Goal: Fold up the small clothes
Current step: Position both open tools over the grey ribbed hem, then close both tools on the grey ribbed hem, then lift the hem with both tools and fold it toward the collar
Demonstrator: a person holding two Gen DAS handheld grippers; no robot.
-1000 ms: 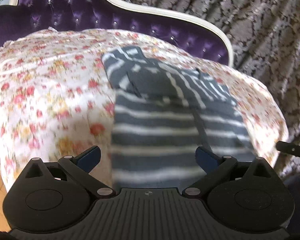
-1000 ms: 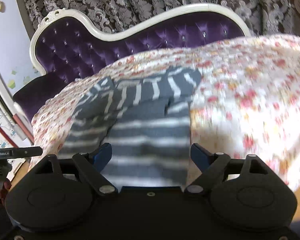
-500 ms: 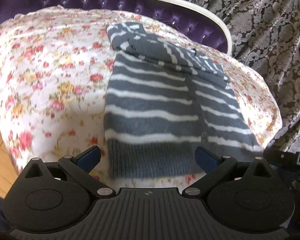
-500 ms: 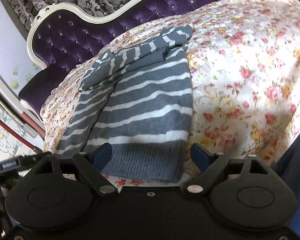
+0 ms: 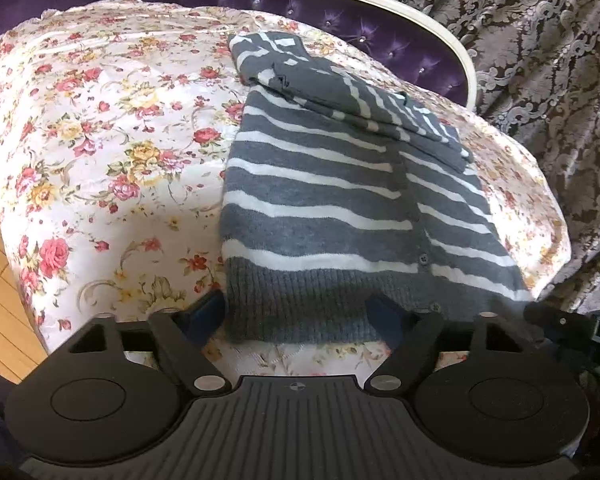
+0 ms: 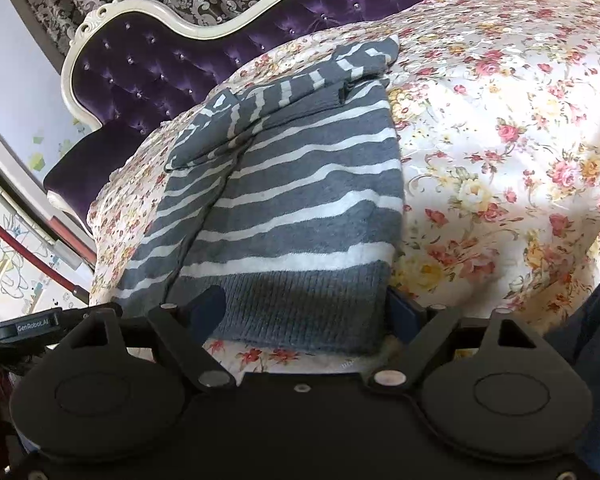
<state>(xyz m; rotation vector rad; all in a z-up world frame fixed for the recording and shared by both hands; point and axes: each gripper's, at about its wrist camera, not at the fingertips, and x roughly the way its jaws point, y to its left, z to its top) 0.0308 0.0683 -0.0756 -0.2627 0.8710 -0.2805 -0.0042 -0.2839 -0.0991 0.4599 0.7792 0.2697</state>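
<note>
Left wrist view: the left hand-held gripper (image 5: 296, 314) sits at 6 o'clock, its fingers spread wide on either side of the ribbed hem of the striped grey cardigan (image 5: 332, 208), which lies flat on the floral bedspread (image 5: 100, 152), sleeves folded across its top toward 12 o'clock. Right wrist view: the right hand-held gripper (image 6: 304, 312) is likewise spread, straddling the cardigan's (image 6: 296, 200) hem, with the purple tufted headboard (image 6: 148, 64) at 11 o'clock.

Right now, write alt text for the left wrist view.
A grey, white-striped sweater lies on a floral cover, sleeves folded across its top. The open left hand-held gripper straddles its ribbed hem, with a purple tufted sofa back behind.
</note>
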